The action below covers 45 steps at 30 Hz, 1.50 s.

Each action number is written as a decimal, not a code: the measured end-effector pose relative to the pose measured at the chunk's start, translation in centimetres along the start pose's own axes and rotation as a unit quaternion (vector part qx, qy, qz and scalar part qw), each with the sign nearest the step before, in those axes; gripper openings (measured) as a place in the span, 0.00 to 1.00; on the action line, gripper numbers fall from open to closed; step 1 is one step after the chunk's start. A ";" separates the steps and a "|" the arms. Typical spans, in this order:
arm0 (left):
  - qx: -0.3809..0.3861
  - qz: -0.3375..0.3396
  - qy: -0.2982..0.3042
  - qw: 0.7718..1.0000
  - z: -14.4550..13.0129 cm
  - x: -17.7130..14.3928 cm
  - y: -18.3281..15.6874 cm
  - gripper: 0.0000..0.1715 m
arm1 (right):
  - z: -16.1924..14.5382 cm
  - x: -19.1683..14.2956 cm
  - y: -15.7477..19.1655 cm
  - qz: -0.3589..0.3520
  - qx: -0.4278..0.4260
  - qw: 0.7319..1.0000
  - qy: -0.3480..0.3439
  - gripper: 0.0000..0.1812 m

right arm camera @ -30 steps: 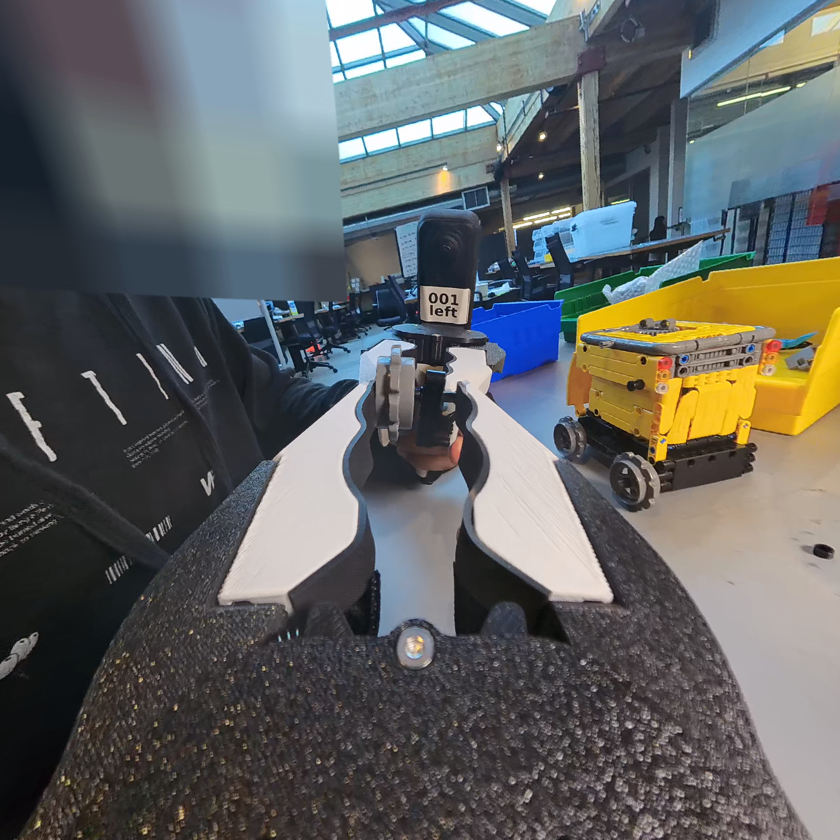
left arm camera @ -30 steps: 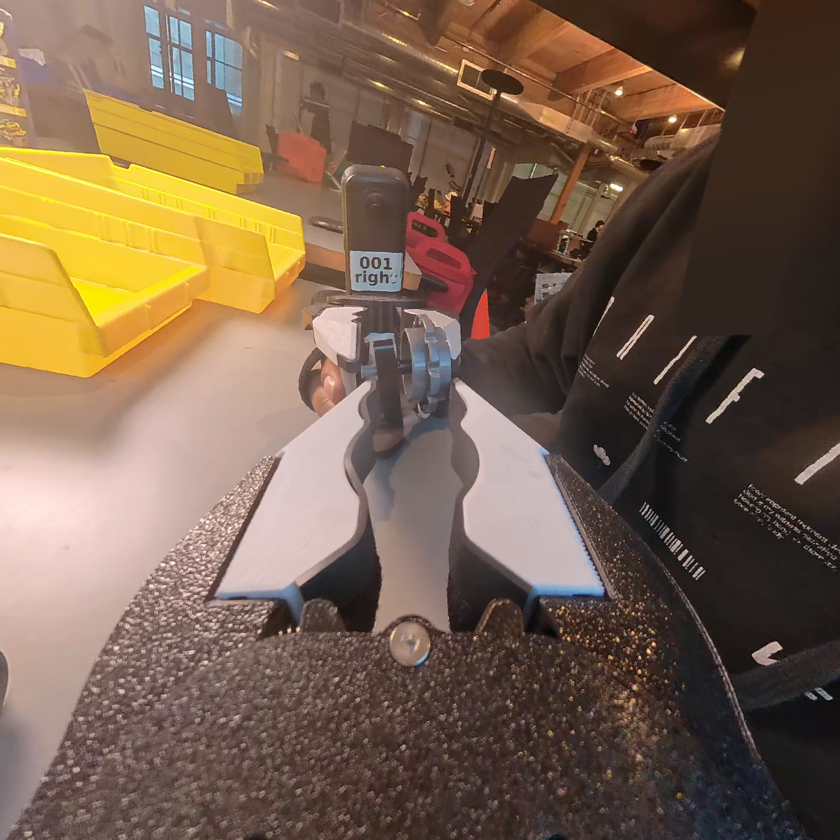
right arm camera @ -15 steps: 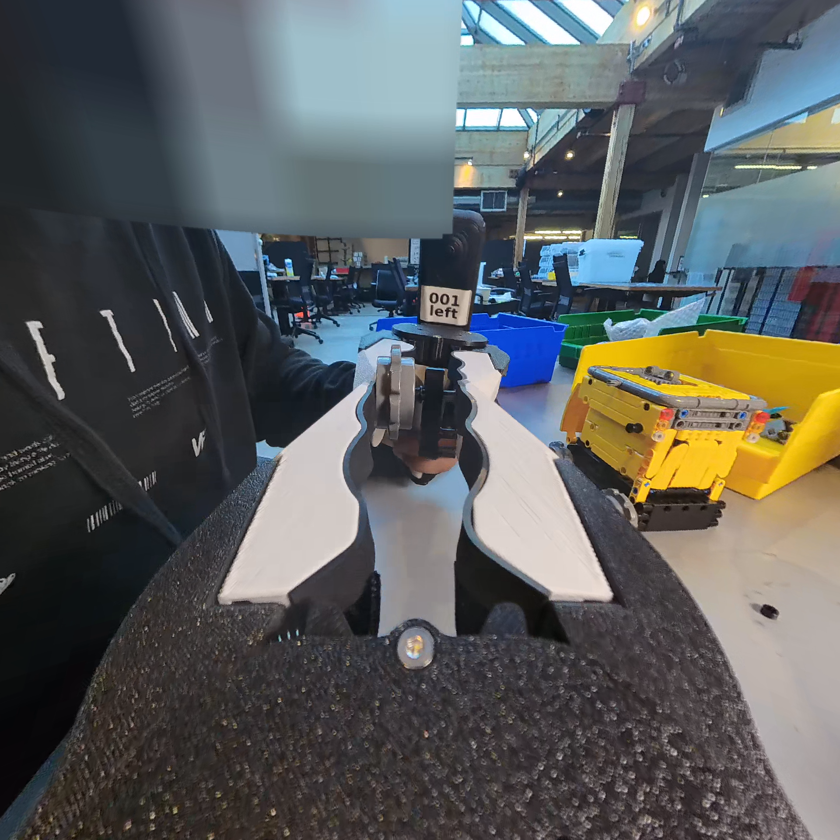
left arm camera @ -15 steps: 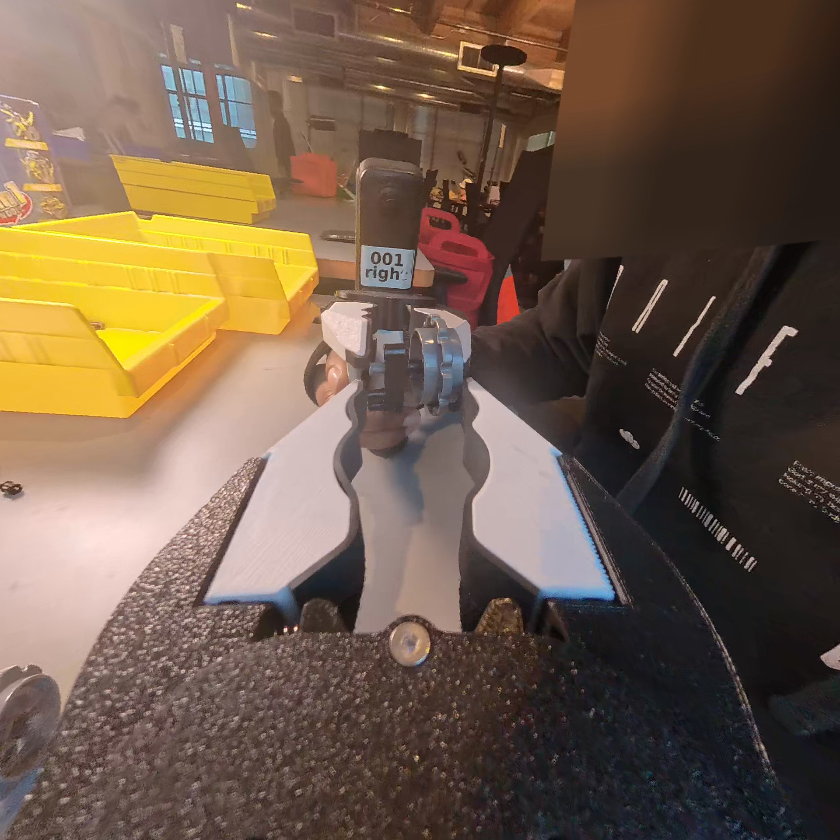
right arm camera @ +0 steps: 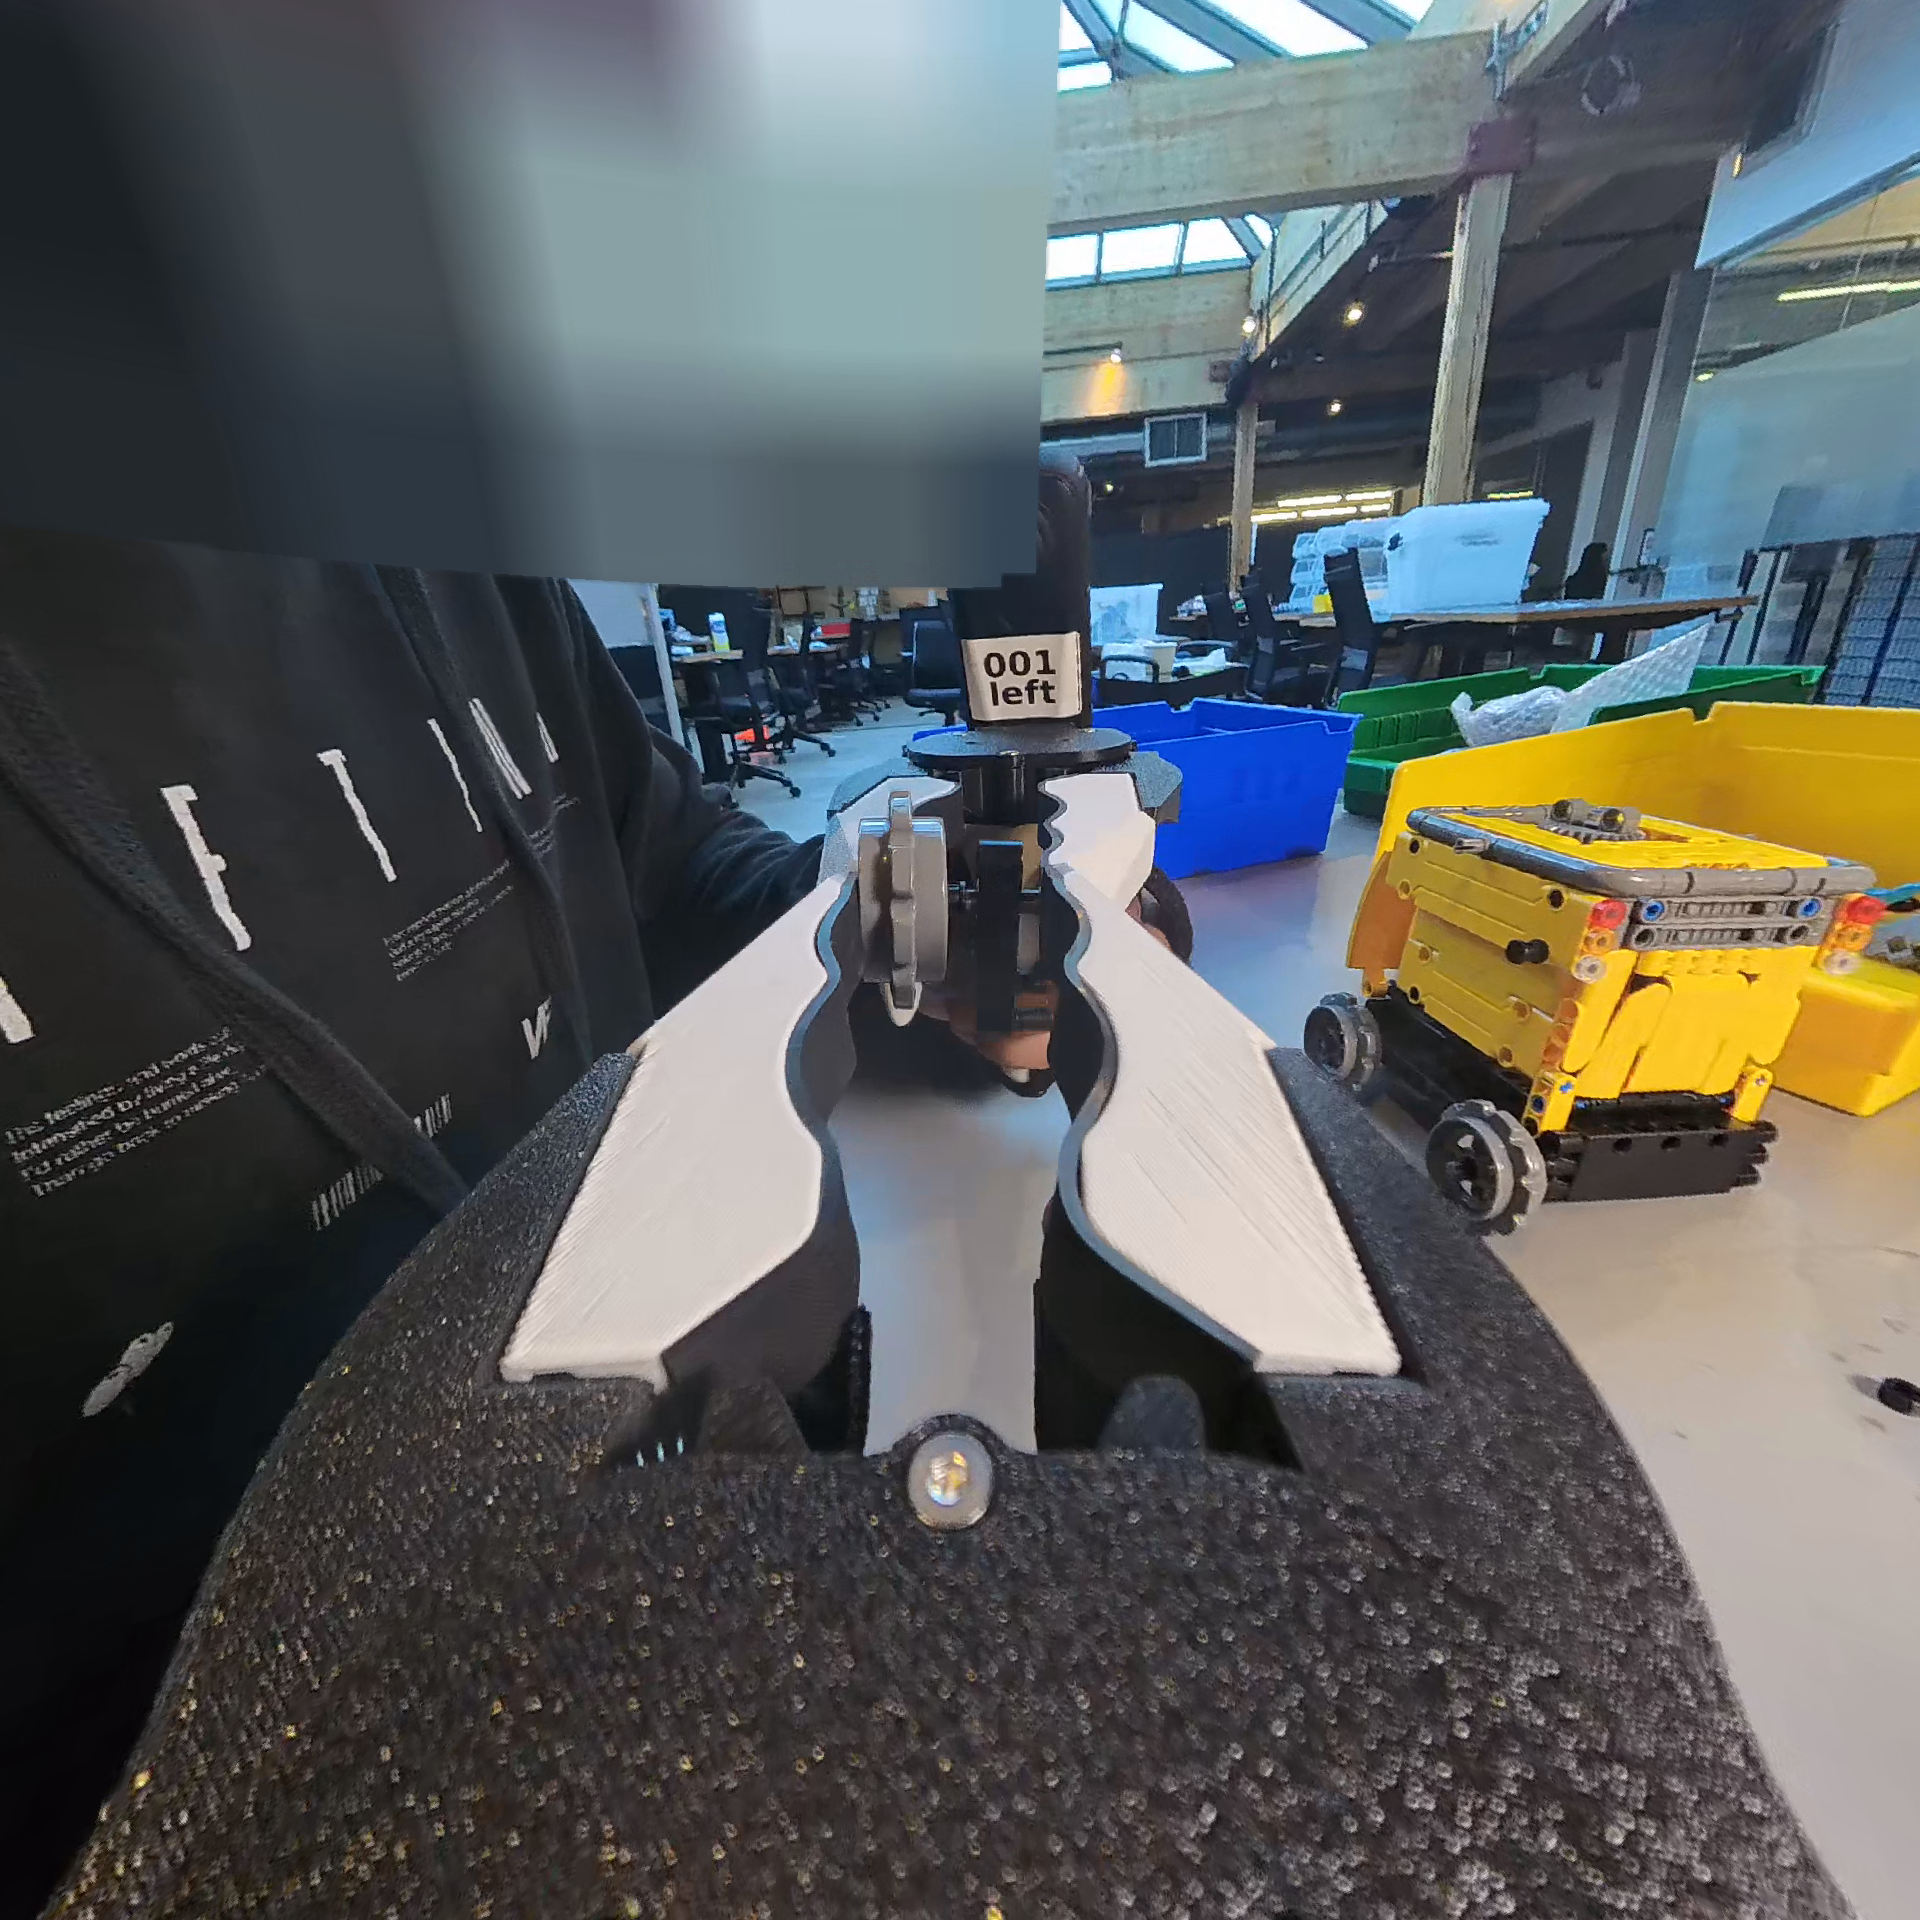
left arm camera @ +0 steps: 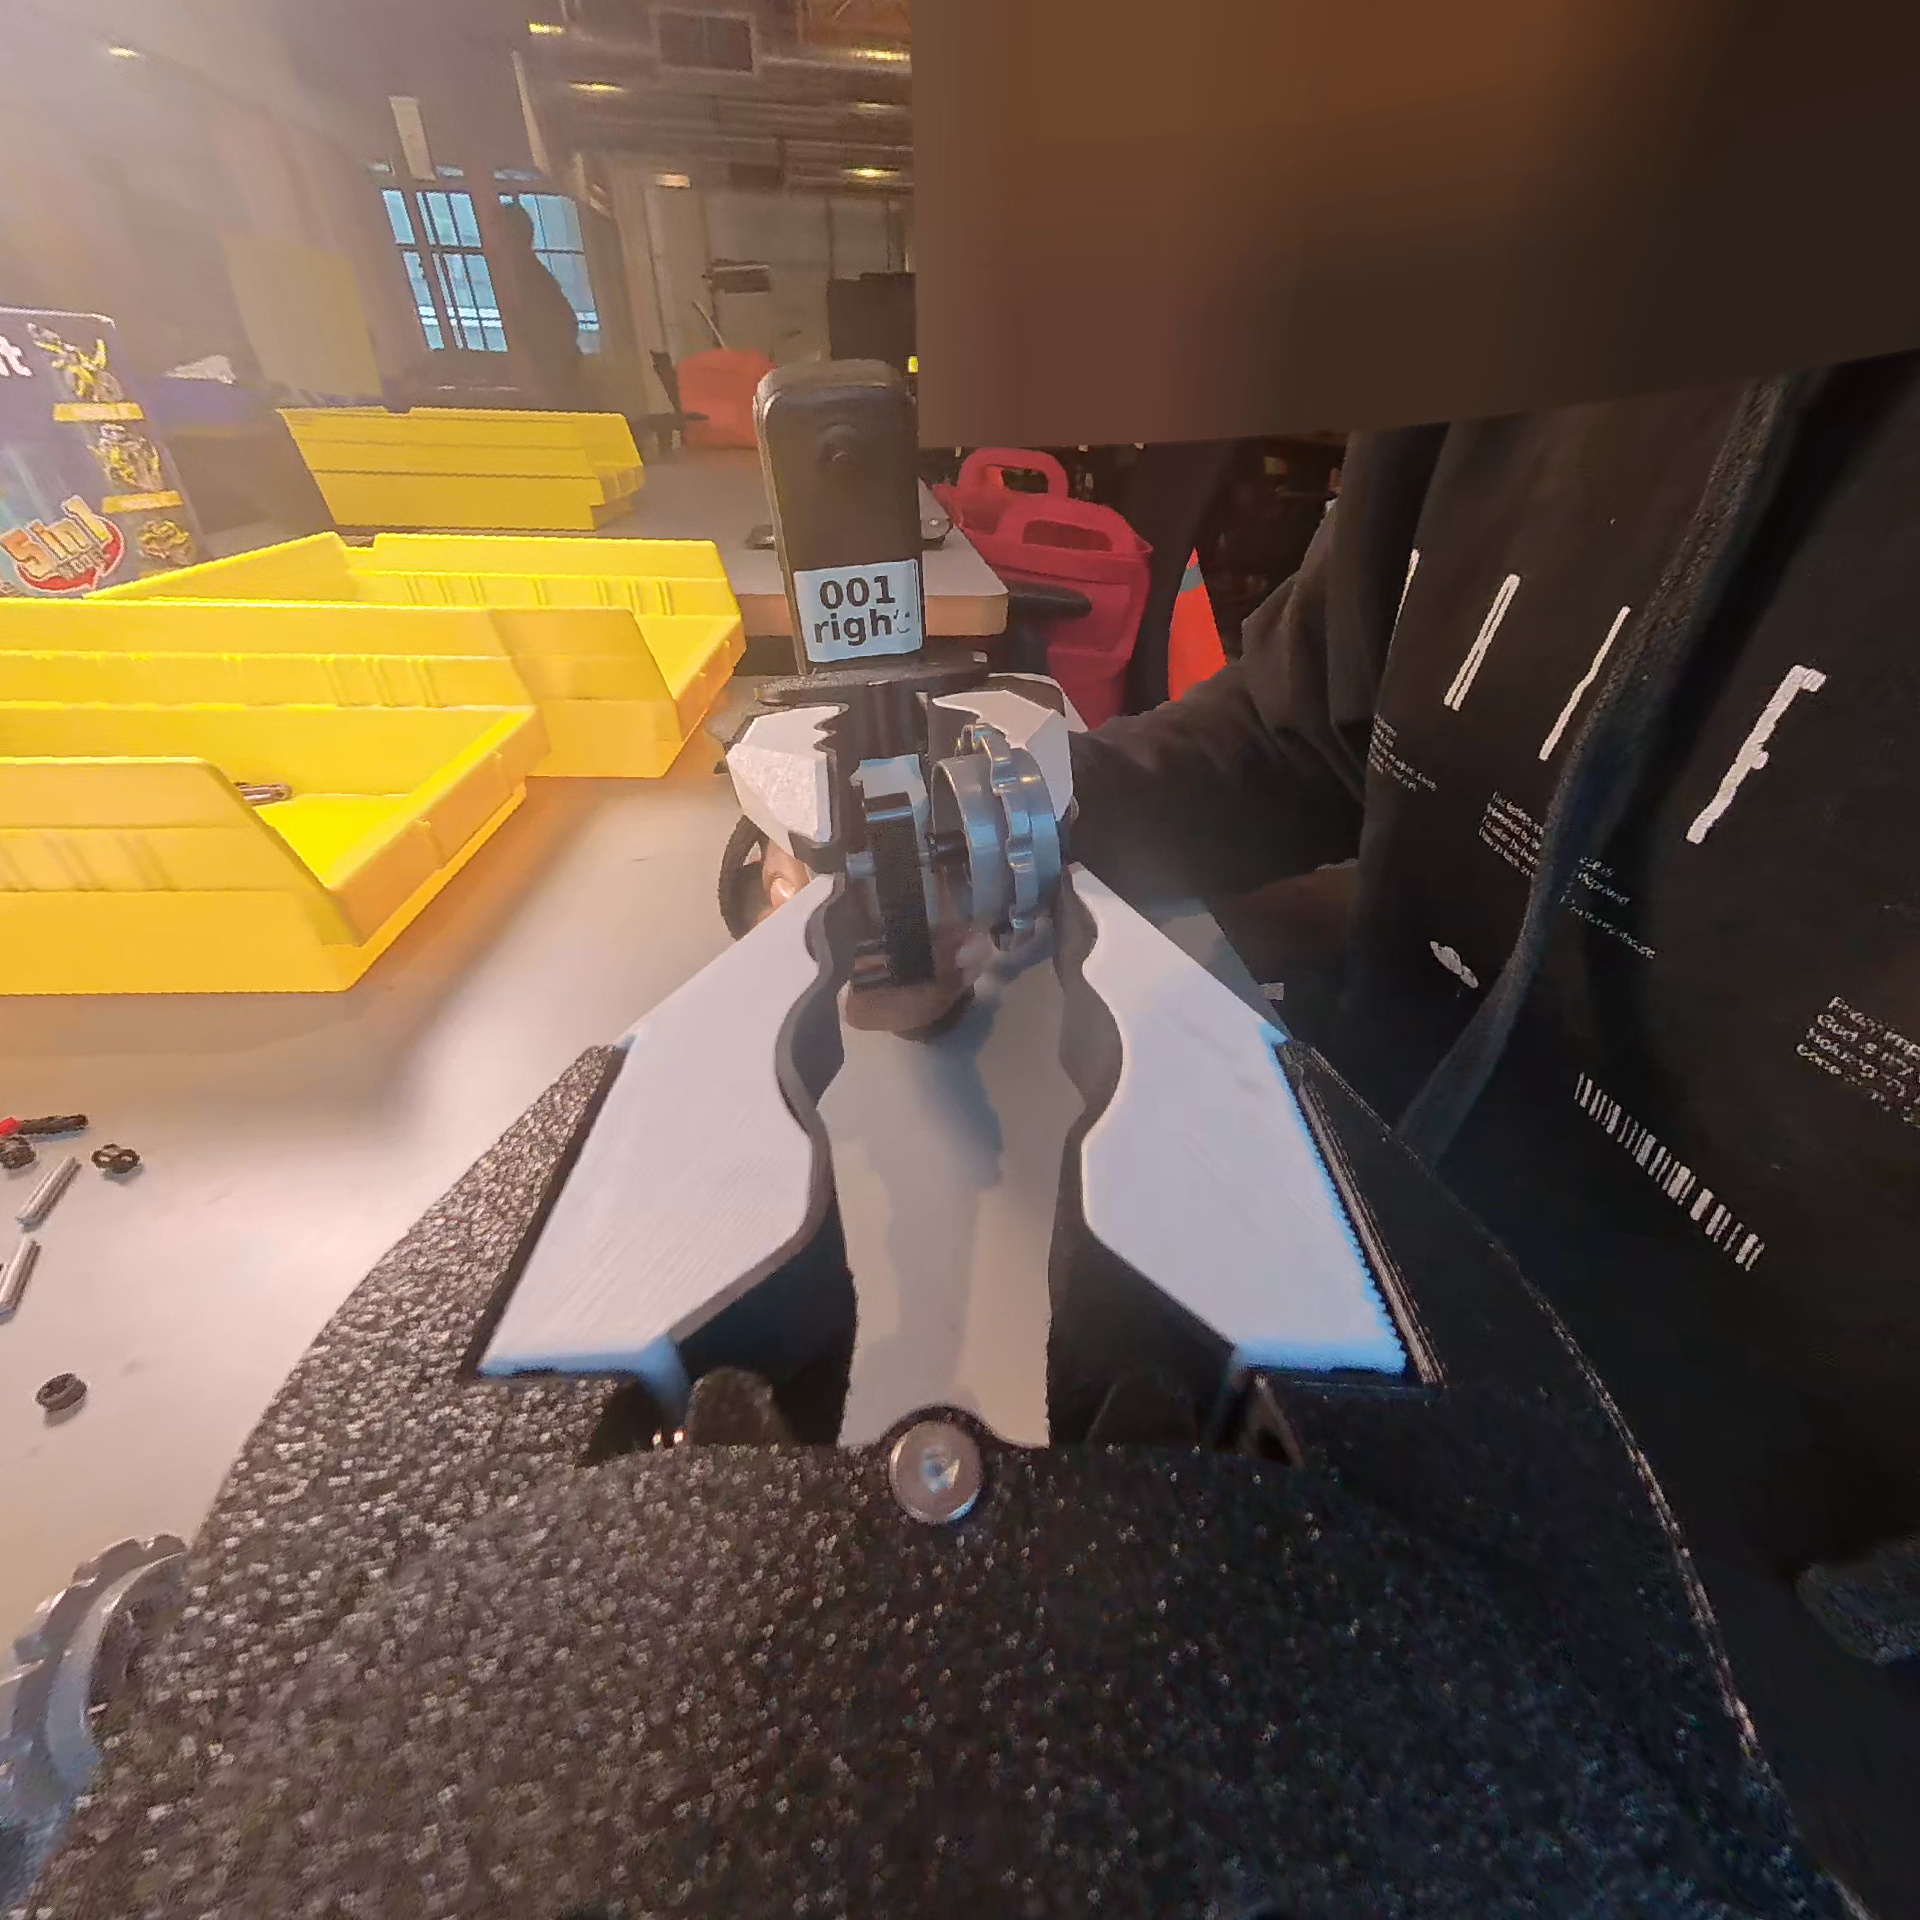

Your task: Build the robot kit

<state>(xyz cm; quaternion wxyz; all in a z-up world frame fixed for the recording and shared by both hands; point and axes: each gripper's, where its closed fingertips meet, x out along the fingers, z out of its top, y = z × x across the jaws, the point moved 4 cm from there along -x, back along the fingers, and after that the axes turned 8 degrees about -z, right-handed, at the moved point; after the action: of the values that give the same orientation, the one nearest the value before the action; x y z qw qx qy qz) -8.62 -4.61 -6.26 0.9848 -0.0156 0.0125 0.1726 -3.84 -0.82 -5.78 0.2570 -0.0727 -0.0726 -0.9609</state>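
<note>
Grey toothed wheel (left arm camera: 1000, 831) and black wheel (left arm camera: 894, 894) on one short axle sit pinched between both grippers, tip to tip, held above the grey table (left arm camera: 312, 1143); left gripper (left arm camera: 940, 904) jaws close on the pair, right gripper (right arm camera: 951, 930) jaws clamp the same piece from the opposite side. Person in black hoodie (right arm camera: 312, 935) stands behind; yellow brick vehicle (right arm camera: 1590, 987) sits on the table right of the right gripper; yellow bins (left arm camera: 260, 790) and small loose pins (left arm camera: 47, 1184) lie left of the left gripper.
</note>
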 end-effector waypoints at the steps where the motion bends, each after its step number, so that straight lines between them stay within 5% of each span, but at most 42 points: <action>1: 0.000 0.001 0.002 1.000 0.0 0.0 0.0 0.21 | 0.0 0.0 0.0 0.001 0.005 1.000 -0.001 0.18; 45: -0.022 0.000 0.000 1.000 -0.3 0.1 0.4 0.18 | 0.0 -0.2 -0.3 0.001 0.027 1.000 0.016 0.21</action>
<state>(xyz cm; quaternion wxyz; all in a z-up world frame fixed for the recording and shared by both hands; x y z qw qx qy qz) -8.68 -4.17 -6.61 0.9841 -0.0370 0.0090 0.1732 -3.80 -0.43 -5.80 0.2611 -0.0502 -0.0943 -0.9594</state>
